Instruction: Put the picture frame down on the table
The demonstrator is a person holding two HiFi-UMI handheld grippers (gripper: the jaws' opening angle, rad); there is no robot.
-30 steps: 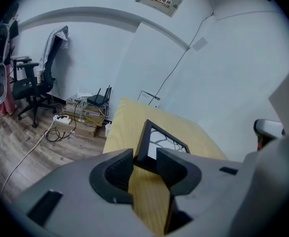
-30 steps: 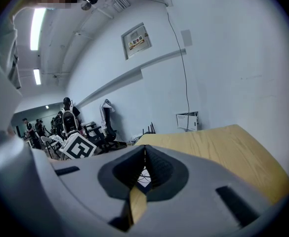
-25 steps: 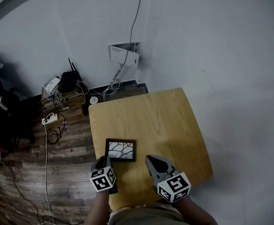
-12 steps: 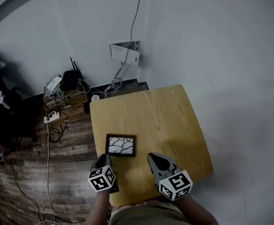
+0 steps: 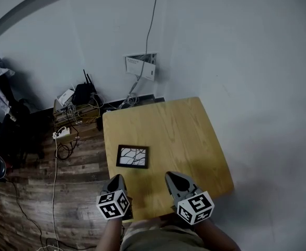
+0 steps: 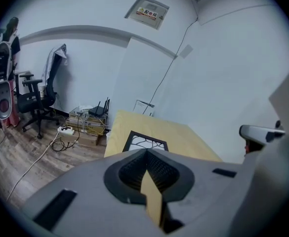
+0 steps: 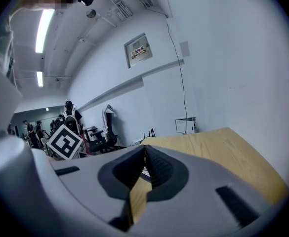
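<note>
A black picture frame [image 5: 132, 156] with a white branch pattern lies flat on the wooden table [image 5: 179, 135], near its left edge. It also shows in the left gripper view as the picture frame [image 6: 146, 141], just beyond the jaws. My left gripper [image 5: 117, 180] hovers at the table's near edge, short of the frame, shut and empty. My right gripper [image 5: 172, 178] is beside it to the right, over the table's near part, also shut with nothing in it. In the right gripper view only a sliver of the frame shows past the jaws.
A low shelf with a router, cables and a power strip [image 5: 74, 109] stands on the wood floor left of the table. A wall box with a cable [image 5: 140, 64] hangs behind. An office chair [image 6: 40, 102] stands far left. People stand in the distance [image 7: 70, 117].
Both grippers have drawn back toward me, away from the frame, which stays lying on the table. The head view has shifted slightly.
</note>
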